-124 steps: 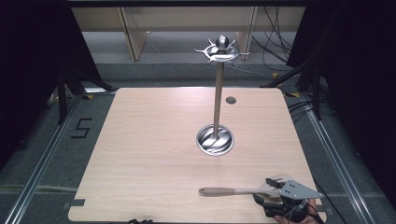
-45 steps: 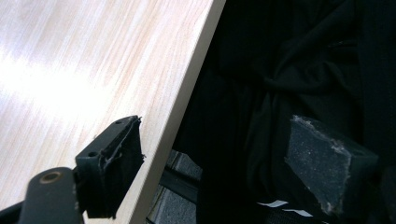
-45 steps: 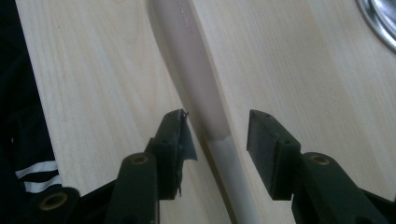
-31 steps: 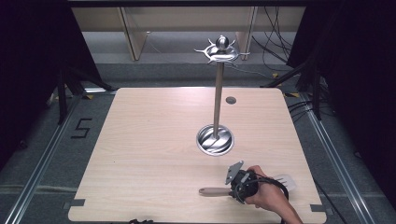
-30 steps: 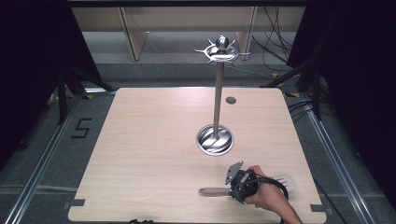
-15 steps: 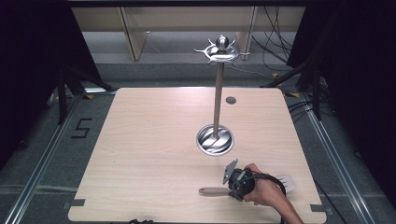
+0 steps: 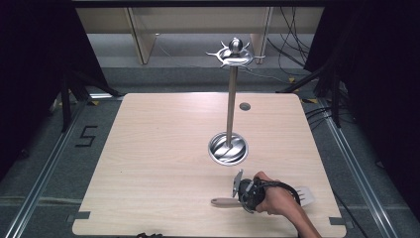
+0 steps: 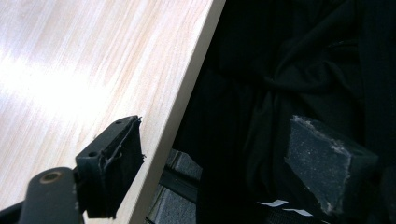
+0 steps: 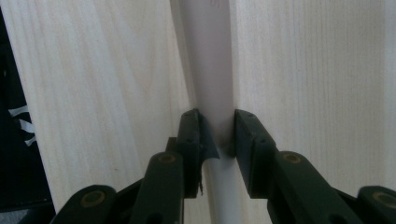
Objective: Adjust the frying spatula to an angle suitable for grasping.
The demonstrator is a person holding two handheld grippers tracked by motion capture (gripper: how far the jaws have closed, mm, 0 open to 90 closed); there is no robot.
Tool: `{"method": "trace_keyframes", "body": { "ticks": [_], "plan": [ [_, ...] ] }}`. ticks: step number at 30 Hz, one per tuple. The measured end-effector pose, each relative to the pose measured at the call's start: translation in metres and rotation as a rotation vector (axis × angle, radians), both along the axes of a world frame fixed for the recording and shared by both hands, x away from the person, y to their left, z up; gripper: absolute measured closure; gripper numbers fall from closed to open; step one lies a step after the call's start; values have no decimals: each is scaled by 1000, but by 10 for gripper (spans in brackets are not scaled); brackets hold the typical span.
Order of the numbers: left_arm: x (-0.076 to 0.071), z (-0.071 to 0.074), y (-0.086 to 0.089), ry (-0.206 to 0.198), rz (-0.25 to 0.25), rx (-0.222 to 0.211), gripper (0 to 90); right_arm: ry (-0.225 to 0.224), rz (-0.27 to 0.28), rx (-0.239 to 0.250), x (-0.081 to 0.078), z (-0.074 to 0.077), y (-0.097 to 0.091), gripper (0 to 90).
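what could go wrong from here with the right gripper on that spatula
The right gripper pinches the spatula partway along its narrow handle, so it may twist or slip when lifted. The spatula lies near the table's front edge and could drop off. The tall metal stand close behind could be knocked.

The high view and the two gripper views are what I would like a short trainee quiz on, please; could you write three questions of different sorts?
1. True or false: the right gripper is shut on the spatula handle.
2. Multiple choice: where does the metal stand rest? A) the table's left edge B) near the table's middle, beyond the spatula C) on the floor
3. Fill in: in the left gripper view, the left gripper is ____, with nothing between its jaws, at the table's edge.

Key: 1 true, the jaws press both sides of the handle. 2 B. 3 open.
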State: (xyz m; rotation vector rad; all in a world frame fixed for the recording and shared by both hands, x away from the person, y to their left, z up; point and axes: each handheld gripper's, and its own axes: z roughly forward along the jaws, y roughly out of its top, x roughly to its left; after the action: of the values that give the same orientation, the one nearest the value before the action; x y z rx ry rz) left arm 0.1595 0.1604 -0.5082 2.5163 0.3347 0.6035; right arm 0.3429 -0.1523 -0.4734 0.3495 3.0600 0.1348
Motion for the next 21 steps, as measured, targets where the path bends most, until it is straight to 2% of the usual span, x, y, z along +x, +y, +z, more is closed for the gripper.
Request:
{"method": "trace_keyframes", "body": {
  "ticks": [1,2,3,4,5,9,10,11,12,14,15,16,17,18,19,20,21],
  "plan": [
    [0,0,0,1,1,-1,177,-23,61,2,2,-1,1,740],
    [0,0,0,1,1,-1,176,-22,21,-13,-1,0,1,743],
    [0,0,0,0,0,0,176,-22,21,-13,-1,0,1,743],
    [0,0,0,-1,0,1,177,-23,73,-3,3,-2,0,748],
    [1,0,-1,16,-15,1,176,-35,56,-6,2,-1,1,753],
    [1,0,-1,14,-14,1,177,-30,43,-3,3,0,0,755],
    [0,-1,-1,12,-13,-15,177,-64,32,19,3,2,-3,755],
    [0,-1,-1,12,-13,-15,177,-64,32,19,3,2,-3,755],
    [0,-1,-1,11,-16,-11,177,-80,60,53,5,3,-5,755],
    [0,0,-1,18,-21,-2,177,-106,30,91,6,10,-10,755],
    [0,0,-1,18,-21,-1,177,-111,-17,103,5,14,-13,755],
    [0,-1,-2,2,-11,0,177,-112,-32,120,5,18,-15,754],
    [0,0,-1,5,-13,-1,177,-136,-24,173,9,23,-22,755],
    [0,0,-1,5,-15,-2,177,-136,-24,173,9,23,-22,755],
    [0,0,-1,3,-11,-3,177,-157,-22,203,10,25,-25,755],
    [0,0,-1,5,-12,-4,177,-187,-101,236,7,31,-32,755],
    [0,0,-1,5,-12,-4,177,-187,-101,236,7,31,-32,755]
  ]
}}
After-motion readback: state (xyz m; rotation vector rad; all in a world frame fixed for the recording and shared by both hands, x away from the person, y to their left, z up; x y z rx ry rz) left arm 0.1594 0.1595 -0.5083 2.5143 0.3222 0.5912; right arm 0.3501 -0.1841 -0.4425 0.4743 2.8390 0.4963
